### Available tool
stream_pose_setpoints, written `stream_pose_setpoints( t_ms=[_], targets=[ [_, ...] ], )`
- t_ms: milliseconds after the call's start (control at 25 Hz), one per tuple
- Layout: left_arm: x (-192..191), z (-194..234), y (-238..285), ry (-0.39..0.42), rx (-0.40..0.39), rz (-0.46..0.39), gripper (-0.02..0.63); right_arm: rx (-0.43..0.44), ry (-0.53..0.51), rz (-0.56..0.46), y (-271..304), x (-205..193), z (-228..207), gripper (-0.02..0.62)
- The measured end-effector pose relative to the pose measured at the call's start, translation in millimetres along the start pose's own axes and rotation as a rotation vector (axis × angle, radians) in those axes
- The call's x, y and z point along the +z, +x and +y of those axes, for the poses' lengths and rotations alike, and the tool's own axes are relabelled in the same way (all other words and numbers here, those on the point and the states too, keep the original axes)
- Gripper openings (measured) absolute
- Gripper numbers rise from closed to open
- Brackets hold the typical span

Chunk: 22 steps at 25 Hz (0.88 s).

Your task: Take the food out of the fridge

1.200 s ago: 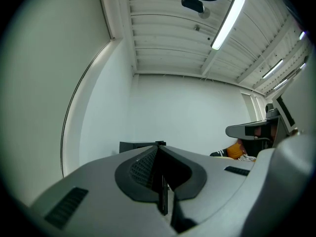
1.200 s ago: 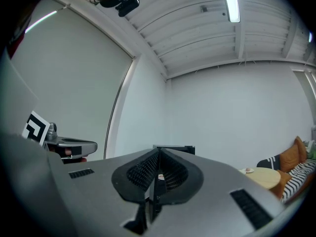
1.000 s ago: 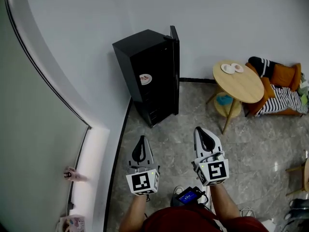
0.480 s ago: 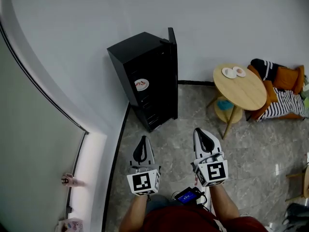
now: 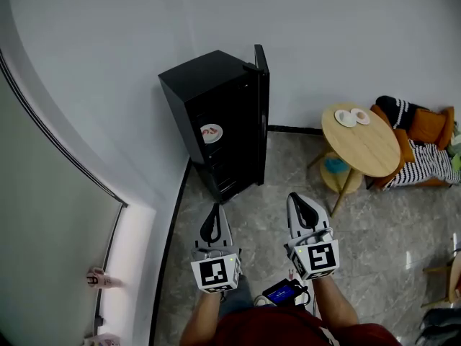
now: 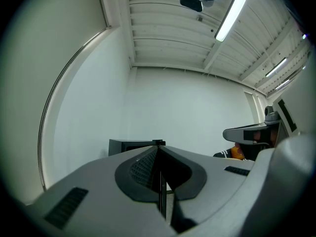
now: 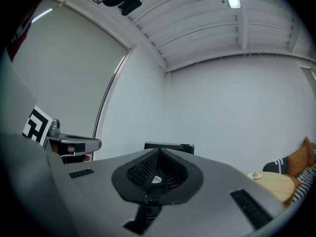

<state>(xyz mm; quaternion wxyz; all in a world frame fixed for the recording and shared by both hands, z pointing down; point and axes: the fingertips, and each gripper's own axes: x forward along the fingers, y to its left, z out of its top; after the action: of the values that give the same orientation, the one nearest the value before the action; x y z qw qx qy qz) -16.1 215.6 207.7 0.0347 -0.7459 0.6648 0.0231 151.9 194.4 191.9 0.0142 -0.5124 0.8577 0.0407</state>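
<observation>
Food: plate (image 5: 211, 132) on shelf inside fridge (image 5: 223, 85); fridge against wall, door (image 5: 261, 99) open at its right edge. Fridge now slightly nearer us than second ago. We judge approach under way, reach not begun. Left gripper (image 5: 212, 213) and right gripper (image 5: 299, 202) over floor (image 5: 252, 215), well short of fridge. Fingers (image 6: 140, 169) of both pressed together, holding nothing.

Low in the centre of the head view, the left gripper (image 5: 212, 207) and right gripper (image 5: 295, 196) are held side by side, level, pointing up-frame. Both have their jaws closed together on nothing. The left forearm (image 5: 204, 314) and right forearm (image 5: 333, 303) rise from the bottom edge.
</observation>
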Motion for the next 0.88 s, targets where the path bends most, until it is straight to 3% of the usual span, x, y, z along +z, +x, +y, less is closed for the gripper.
stream_pose_setpoints(
  t_ms=[280,880],
  targets=[
    [3,40,47,-0.017,0.013,-0.037,0.014,-0.015,-0.052,0.01,58,8,-2,0.023],
    [-4,130,154,-0.006,-0.045,-0.019,0.014,-0.066,-0.025,-0.012,192,7,14,0.023]
  ],
)
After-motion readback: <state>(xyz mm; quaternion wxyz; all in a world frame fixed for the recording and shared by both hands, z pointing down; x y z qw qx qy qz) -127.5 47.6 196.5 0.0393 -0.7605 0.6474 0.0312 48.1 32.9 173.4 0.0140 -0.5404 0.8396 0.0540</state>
